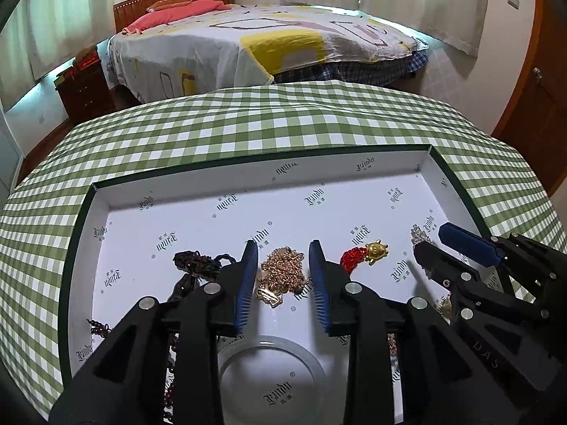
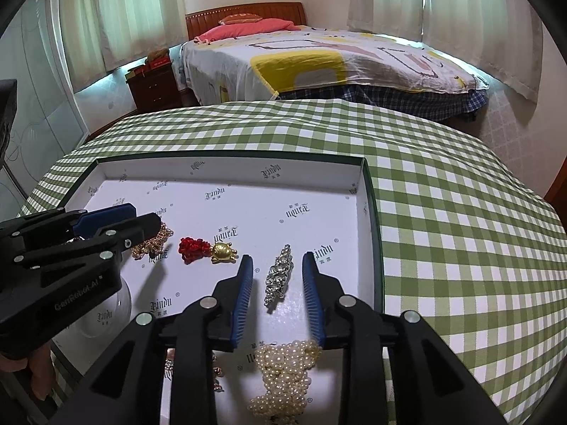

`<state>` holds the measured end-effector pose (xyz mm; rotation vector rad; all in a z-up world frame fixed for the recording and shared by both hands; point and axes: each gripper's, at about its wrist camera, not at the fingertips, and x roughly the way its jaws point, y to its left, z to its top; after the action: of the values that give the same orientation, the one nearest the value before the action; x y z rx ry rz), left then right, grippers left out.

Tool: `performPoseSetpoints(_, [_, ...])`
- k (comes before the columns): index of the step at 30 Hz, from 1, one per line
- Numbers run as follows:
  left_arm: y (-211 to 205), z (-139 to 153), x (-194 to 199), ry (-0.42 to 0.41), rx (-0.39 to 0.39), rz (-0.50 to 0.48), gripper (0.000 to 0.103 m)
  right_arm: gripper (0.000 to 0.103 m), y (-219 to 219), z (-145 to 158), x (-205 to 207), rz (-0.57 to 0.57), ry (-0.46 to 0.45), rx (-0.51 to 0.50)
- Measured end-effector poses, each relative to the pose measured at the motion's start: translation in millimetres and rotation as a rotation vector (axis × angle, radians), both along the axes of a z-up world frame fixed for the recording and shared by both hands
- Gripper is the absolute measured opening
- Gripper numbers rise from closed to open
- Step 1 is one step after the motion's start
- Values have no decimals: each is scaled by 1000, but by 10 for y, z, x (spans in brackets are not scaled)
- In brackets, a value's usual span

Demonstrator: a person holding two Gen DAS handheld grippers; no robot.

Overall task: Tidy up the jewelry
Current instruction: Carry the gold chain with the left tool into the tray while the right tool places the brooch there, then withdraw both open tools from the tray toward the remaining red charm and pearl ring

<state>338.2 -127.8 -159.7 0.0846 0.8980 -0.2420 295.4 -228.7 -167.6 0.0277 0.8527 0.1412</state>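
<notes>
My left claw (image 1: pixel 283 269) hangs wide around a gold chain (image 1: pixel 283 271), limp and slippery; my right claw (image 2: pixel 277 276) gapes around a stiff crystal brooch (image 2: pixel 279 274), best pinched mid-length.

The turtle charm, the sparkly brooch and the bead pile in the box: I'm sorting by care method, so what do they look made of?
Turtle charm: shiny gold-coloured metal, judging by its smooth glare, on a knot of red cord; real gold or plating cannot be told. Sparkly brooch: silver-toned metal set with clear faceted stones, likely rhinestones. Bead pile: cream, softly glossy round beads, pearl or imitation.
</notes>
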Motion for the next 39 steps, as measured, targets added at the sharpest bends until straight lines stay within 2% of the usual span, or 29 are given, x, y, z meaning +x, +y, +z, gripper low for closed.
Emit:
performPoseSetpoints(1, [1, 7, -10, -4, 0, 2, 42, 34, 1, 5, -7, 0, -2, -1])
performPoseSetpoints(2, [2, 14, -22, -10, 0, 4, 46, 36, 1, 11, -12, 0, -5, -2])
performPoseSetpoints(5, [5, 53, -55, -27, 4, 10, 51, 42, 4, 32, -29, -4, -14, -4])
performPoseSetpoints(10, [12, 133, -75, -68, 38, 33, 68, 49, 2, 77, -52, -7, -27, -9])
performPoseSetpoints(13, [43, 171, -91, -84, 56, 49, 73, 56, 8, 110, -75, -9, -40, -18])
performPoseSetpoints(23, [243, 356, -333, -117, 22, 84, 78, 62, 23, 282, -230, -22, -79, -23])
performPoseSetpoints(33, [476, 627, -818, -176, -65, 109, 79, 65, 58, 509, -671, -45, -146, -27])
performPoseSetpoints(39, [598, 704, -1130, -223, -80, 131, 79, 65, 47, 530, -956, -66, -166, -30])
